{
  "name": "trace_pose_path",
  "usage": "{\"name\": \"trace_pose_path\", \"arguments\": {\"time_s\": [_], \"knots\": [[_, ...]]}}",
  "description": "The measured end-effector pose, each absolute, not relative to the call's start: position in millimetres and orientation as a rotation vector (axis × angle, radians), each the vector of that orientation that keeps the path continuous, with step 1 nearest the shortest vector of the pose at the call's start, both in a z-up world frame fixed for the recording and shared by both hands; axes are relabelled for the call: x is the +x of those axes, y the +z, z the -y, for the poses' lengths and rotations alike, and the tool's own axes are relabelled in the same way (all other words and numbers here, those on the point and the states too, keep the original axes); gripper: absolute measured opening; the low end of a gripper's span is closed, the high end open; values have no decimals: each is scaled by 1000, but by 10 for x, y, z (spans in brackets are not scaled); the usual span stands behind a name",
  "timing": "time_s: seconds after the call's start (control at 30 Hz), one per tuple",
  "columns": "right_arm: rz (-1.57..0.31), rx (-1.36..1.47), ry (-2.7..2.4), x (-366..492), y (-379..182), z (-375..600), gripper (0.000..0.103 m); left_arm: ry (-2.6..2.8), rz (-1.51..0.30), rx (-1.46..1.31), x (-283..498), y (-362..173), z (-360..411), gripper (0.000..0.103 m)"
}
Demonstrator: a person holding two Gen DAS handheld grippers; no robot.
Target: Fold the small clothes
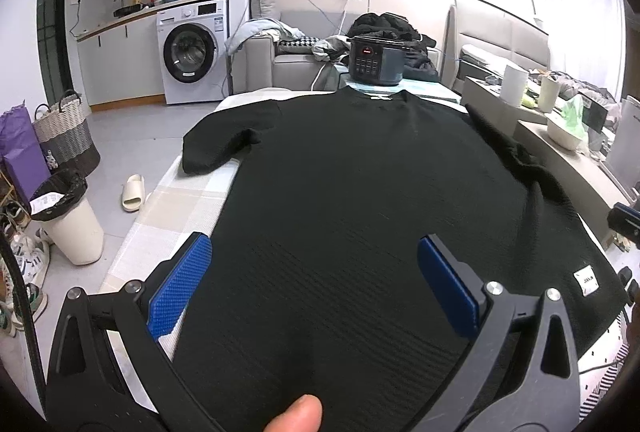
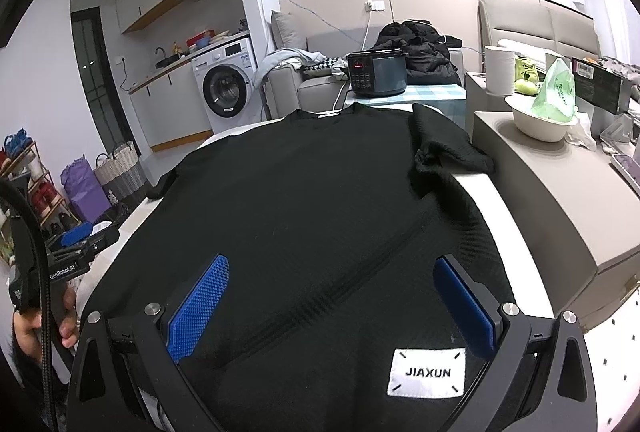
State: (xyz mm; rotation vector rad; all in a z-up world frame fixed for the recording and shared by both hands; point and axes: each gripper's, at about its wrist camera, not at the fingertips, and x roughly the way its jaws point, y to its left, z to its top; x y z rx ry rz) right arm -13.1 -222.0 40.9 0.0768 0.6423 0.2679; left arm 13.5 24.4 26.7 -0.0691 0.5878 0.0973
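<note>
A black short-sleeved T-shirt (image 1: 360, 172) lies spread flat on the table, collar at the far end, hem toward me. It also shows in the right wrist view (image 2: 304, 200), with a white "JIAXUN" label (image 2: 427, 373) near the hem. Its right sleeve (image 2: 444, 148) is bunched; its left sleeve (image 1: 216, 148) lies flat. My left gripper (image 1: 314, 286) is open and empty over the hem's left part. My right gripper (image 2: 332, 306) is open and empty over the hem's right part. The left gripper also shows in the right wrist view (image 2: 78, 238) at the left edge.
A dark rice cooker (image 1: 374, 62) stands past the collar. A grey side cabinet (image 2: 552, 184) on the right carries a white bowl (image 2: 540, 122) with a green bag. On the floor at left are a white bin (image 1: 70, 220), a slipper (image 1: 134, 192) and baskets.
</note>
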Motion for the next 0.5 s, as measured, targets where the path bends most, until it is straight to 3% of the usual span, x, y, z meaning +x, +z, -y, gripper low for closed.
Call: {"name": "trace_pose_path", "arguments": {"time_s": [0.47,0.5], "knots": [[-667,200,240,549,521,2439,103,129,-574,-203,656,443,-778,102],[-673,211,224,640,529,2469,99,131,-570,-209,693,452,-820,102]]}}
